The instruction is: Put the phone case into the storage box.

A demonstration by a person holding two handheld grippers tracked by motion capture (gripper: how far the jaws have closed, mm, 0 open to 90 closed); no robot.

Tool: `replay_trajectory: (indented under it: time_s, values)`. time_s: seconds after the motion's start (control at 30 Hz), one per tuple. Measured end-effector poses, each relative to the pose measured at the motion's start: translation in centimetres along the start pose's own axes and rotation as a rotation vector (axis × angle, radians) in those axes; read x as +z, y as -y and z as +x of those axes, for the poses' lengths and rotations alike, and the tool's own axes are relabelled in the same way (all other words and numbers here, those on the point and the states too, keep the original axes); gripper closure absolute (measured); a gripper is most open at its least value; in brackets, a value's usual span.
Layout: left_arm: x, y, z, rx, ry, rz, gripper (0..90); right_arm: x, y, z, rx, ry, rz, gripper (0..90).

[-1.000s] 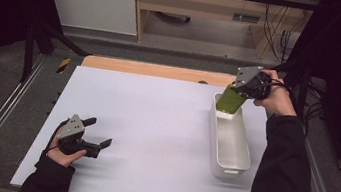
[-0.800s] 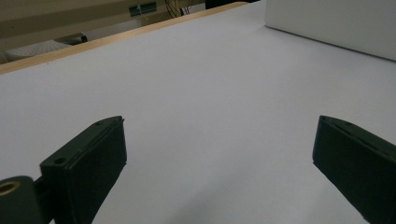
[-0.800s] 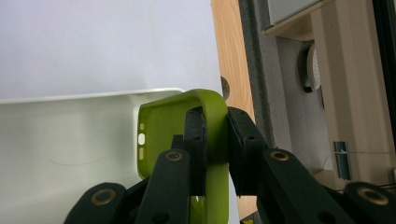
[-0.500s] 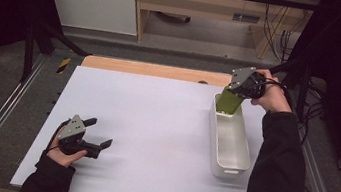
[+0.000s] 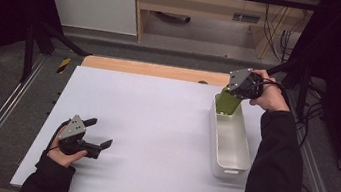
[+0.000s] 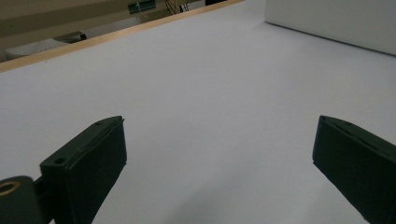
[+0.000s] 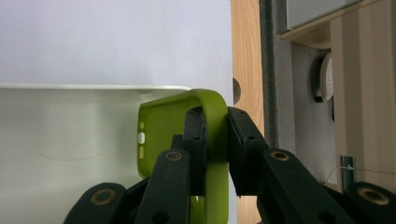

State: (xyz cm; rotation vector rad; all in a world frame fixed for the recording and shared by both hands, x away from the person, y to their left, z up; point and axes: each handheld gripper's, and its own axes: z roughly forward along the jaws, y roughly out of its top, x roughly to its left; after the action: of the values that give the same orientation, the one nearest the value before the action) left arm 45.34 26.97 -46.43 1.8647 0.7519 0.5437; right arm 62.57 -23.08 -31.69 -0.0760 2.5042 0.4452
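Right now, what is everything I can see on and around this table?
phone case: one, lime green, tilted over the far end of the tray, its edge pinched by the right gripper
tray: one, white, long and narrow, on the right side of the table
table: one, white top with a wooden strip along its far edge
wooden desk: one, light brown, on the floor beyond the table
cables: several, black, hanging at the far right
left gripper: one, black with a grey plate, low over the near left of the table, jaws open with nothing between them
right gripper: one, black with a grey plate, above the tray's far end, jaws shut on the phone case
sleeves: two, black, coming in from the near side
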Motion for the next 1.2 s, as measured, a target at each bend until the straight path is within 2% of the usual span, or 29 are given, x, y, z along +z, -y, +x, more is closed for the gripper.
replay_trajectory:
  time_s: [0.47,0.97,1.1,1.2]
  values:
    - [0.1,0.0,0.1,0.002,0.0,0.004,2.9,1.1,0.1,-0.2,-0.036,-0.016,0.01,78.5]
    - [0.0,0.0,0.0,0.004,-0.001,0.006,2.9,1.9,0.0,-0.3,-0.035,-0.023,0.022,78.0]
    - [0.0,0.0,0.0,0.004,-0.001,0.005,2.9,1.8,0.1,-0.3,-0.038,-0.011,0.024,74.0]
    - [0.0,0.0,0.0,0.004,-0.001,0.006,2.9,1.7,0.0,-0.3,-0.04,0.001,0.018,66.0]
